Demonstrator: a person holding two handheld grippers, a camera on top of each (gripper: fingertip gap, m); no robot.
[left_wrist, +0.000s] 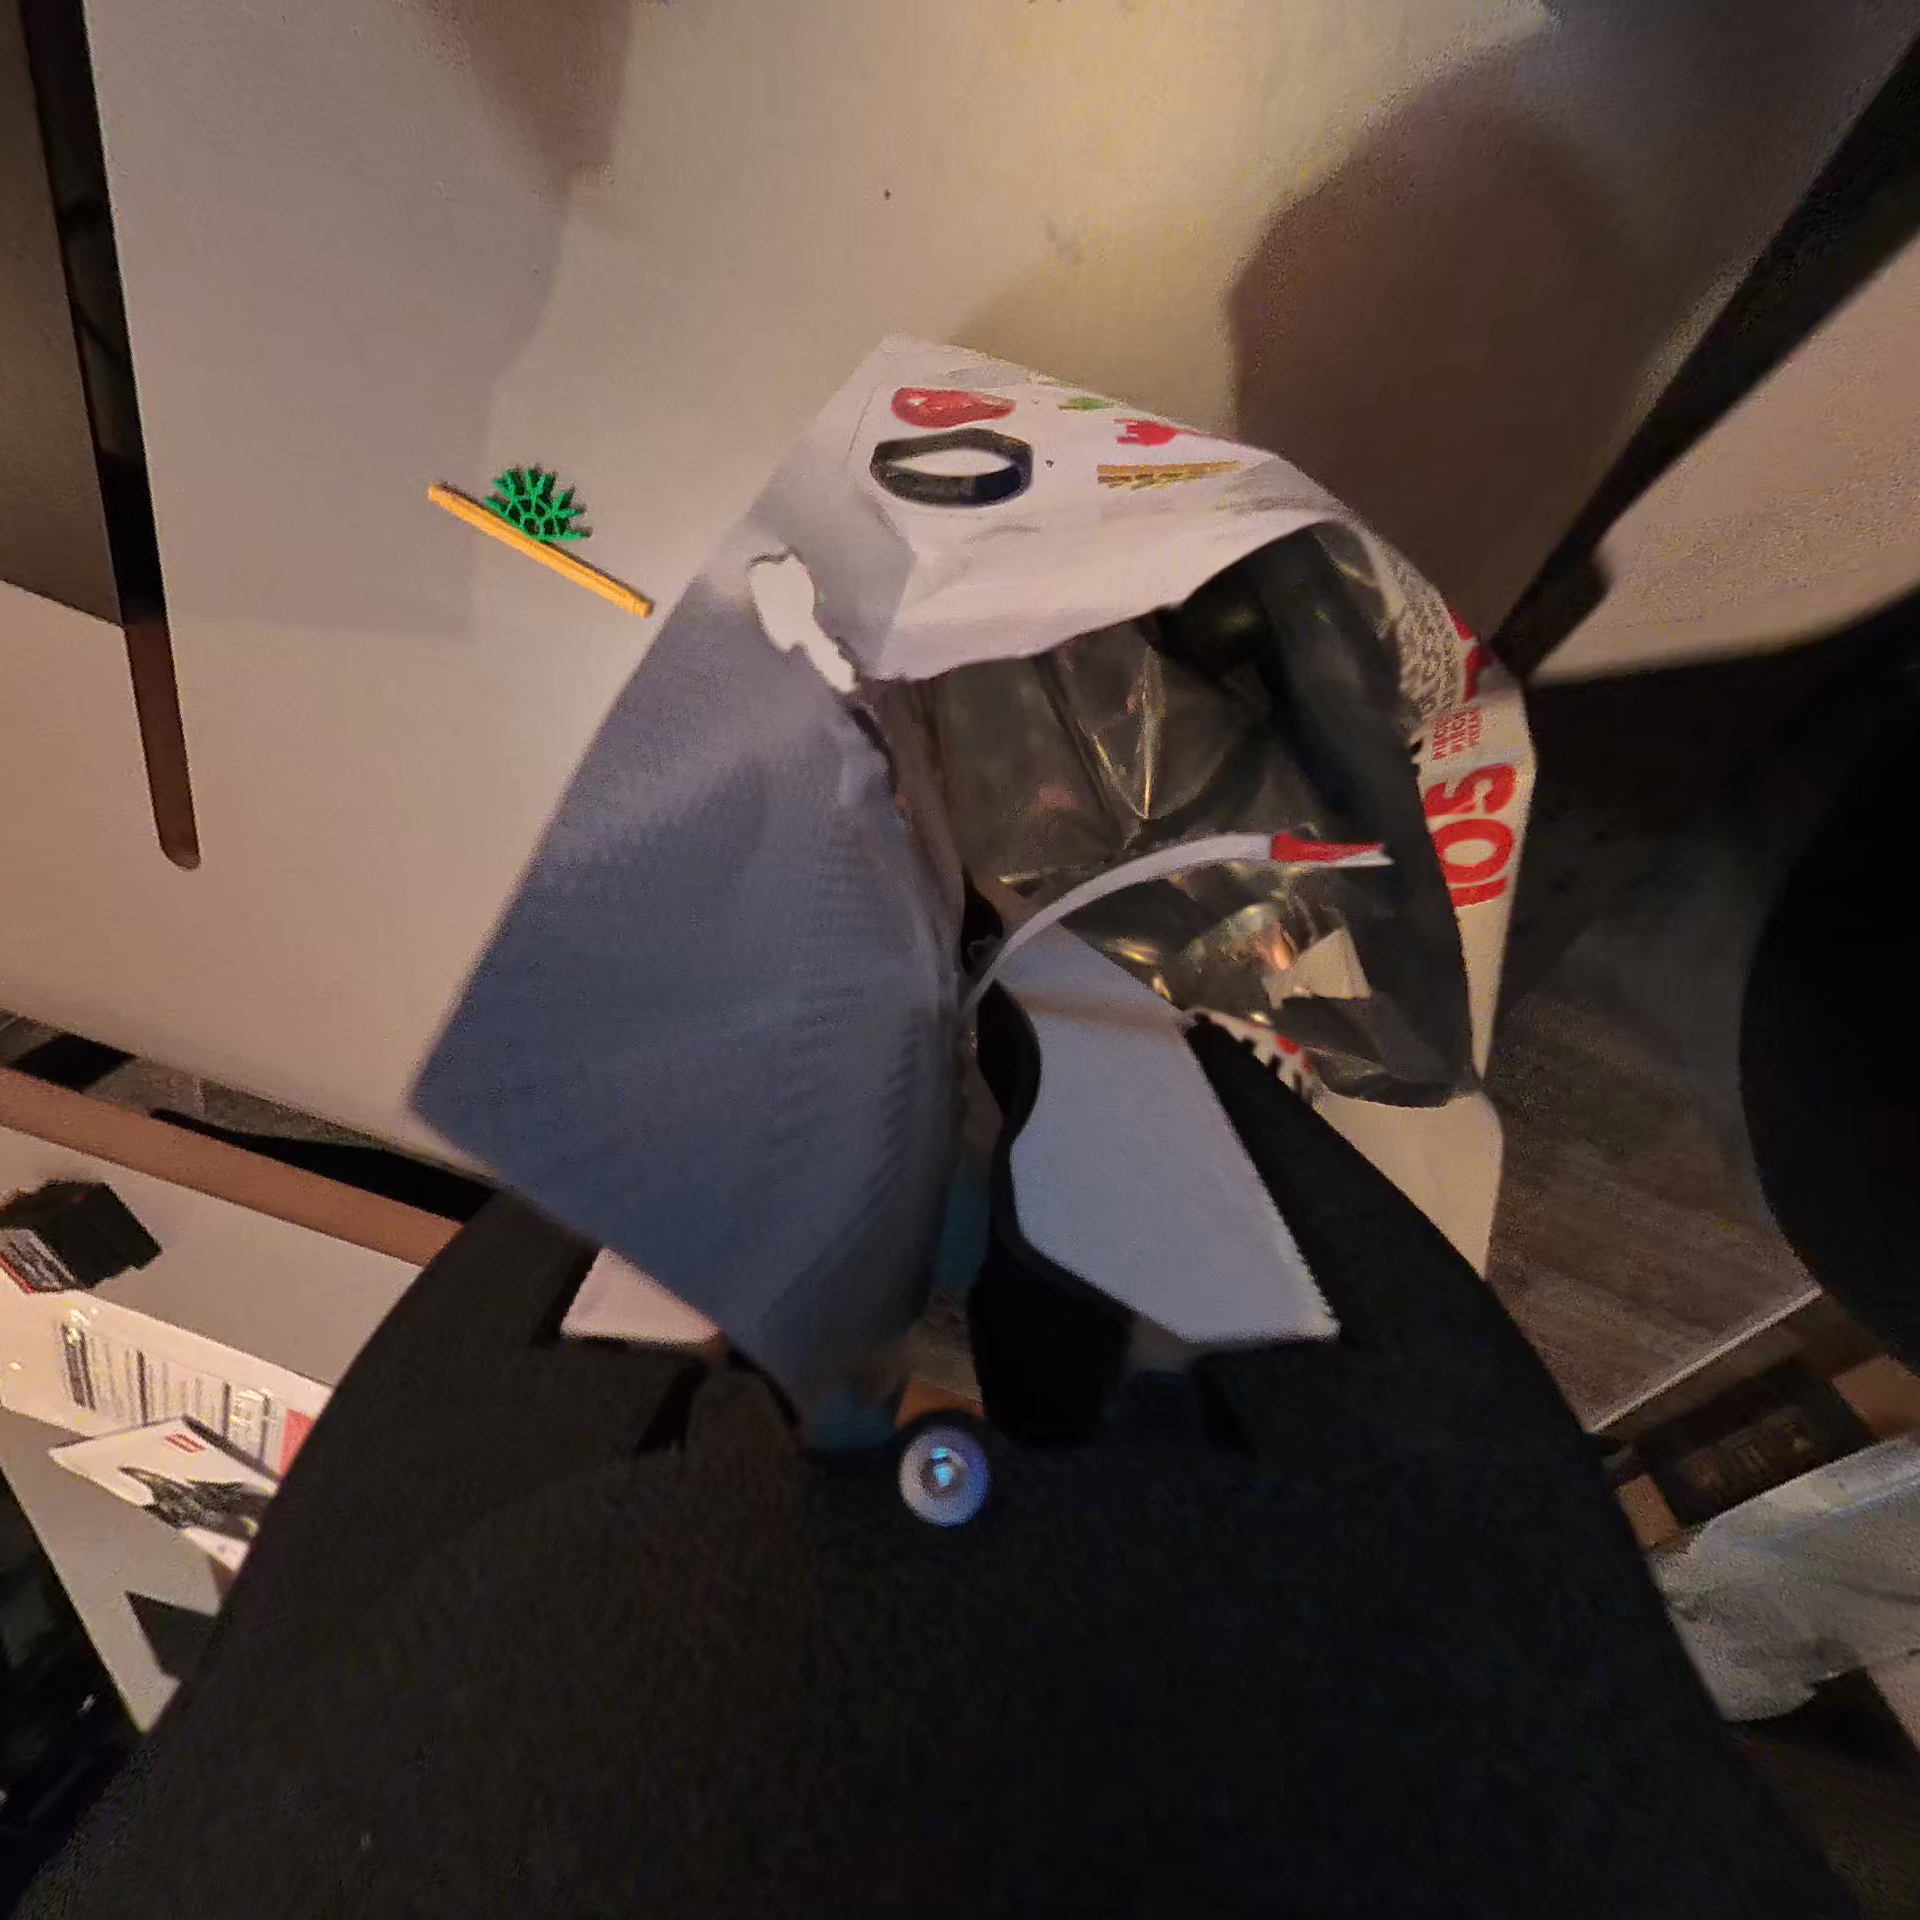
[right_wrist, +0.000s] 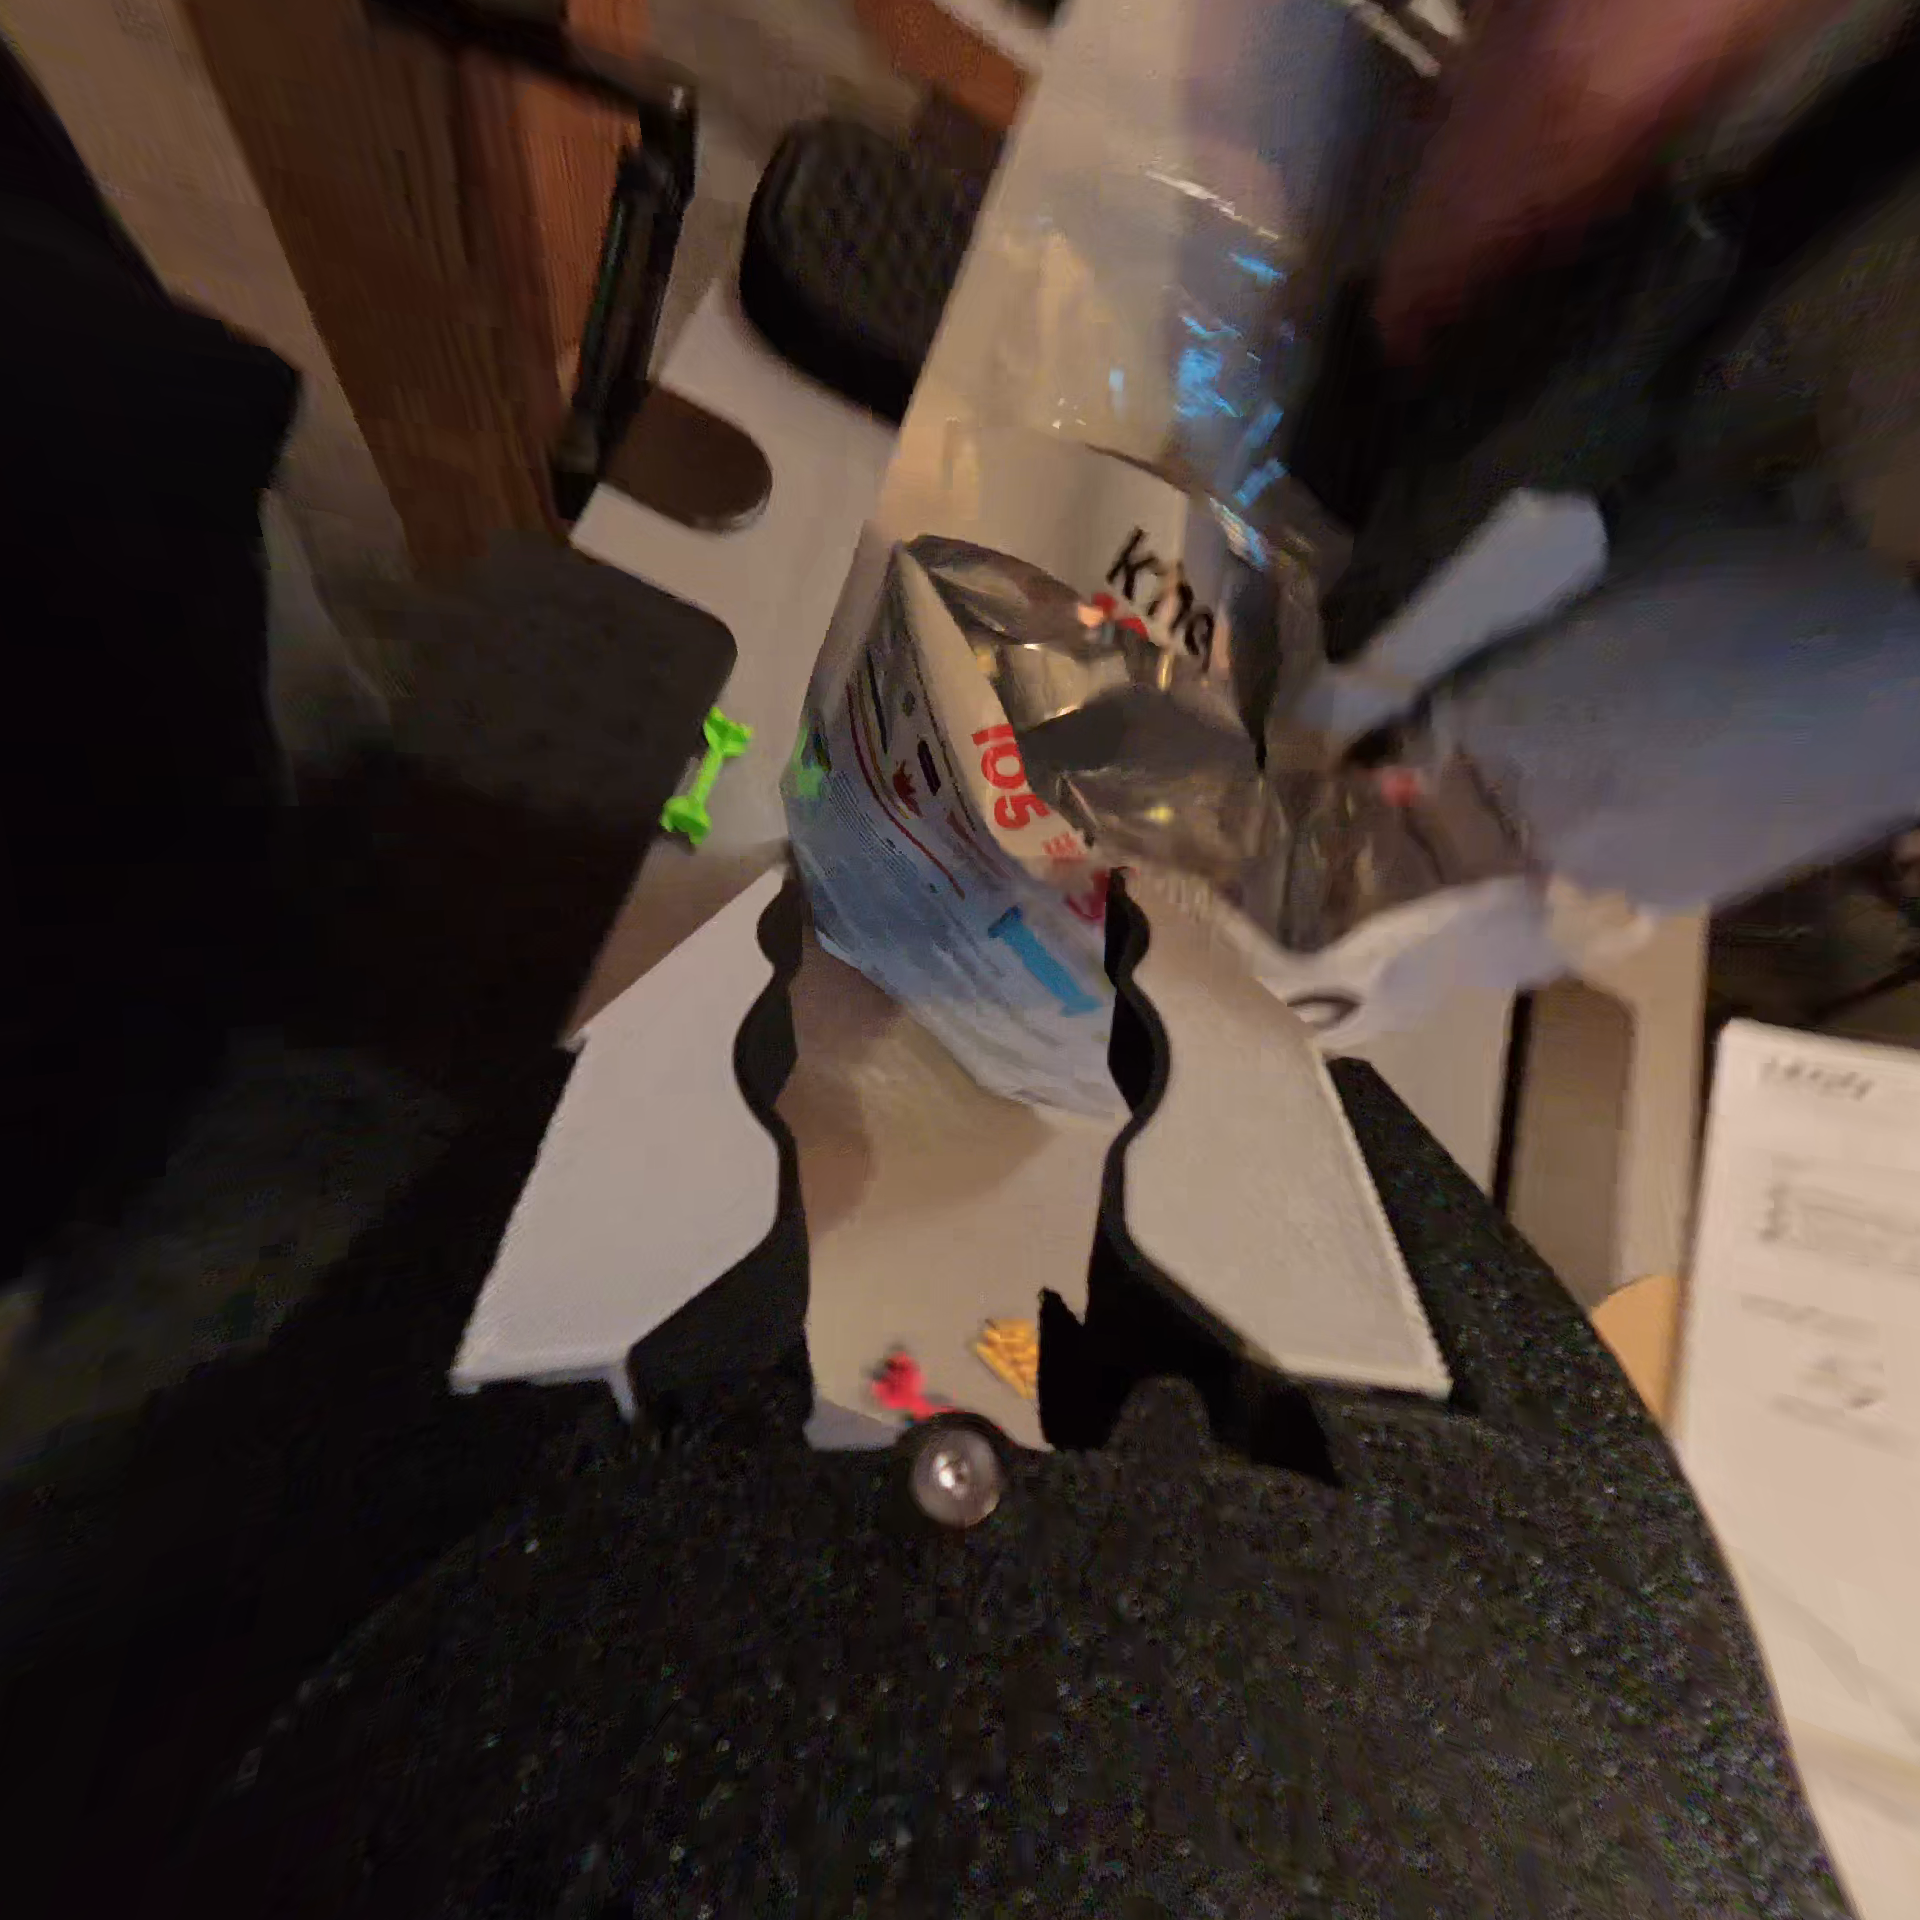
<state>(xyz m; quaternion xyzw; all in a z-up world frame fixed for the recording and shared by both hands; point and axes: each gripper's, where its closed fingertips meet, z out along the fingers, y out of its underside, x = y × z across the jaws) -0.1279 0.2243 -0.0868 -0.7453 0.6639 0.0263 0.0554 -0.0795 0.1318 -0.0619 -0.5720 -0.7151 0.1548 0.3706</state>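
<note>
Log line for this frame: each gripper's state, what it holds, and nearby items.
left gripper: shut on foil bag | right gripper: open, at foil bag | table: green connector, yellow rod

The left gripper (left_wrist: 966, 1039) is largely covered: the torn foil bag (left_wrist: 1039, 644) lies across its fingers (left_wrist: 1153, 1164), so their tips and the grip cannot be made out. Inside the bag's open mouth, a dark curved object (left_wrist: 1320, 665) is part-hidden by foil; its kind is unclear. In the right wrist view everything is motion-blurred. The far gripper at the bag's rim shows only as a grey smear (right_wrist: 1662, 707). Two small pieces, one red (right_wrist: 904, 1387) and one yellow (right_wrist: 1006, 1351), sit on the bench (right_wrist: 935, 1195), too small to identify. The paper sheet (right_wrist: 1808, 1351) is cut by the right edge.
</note>
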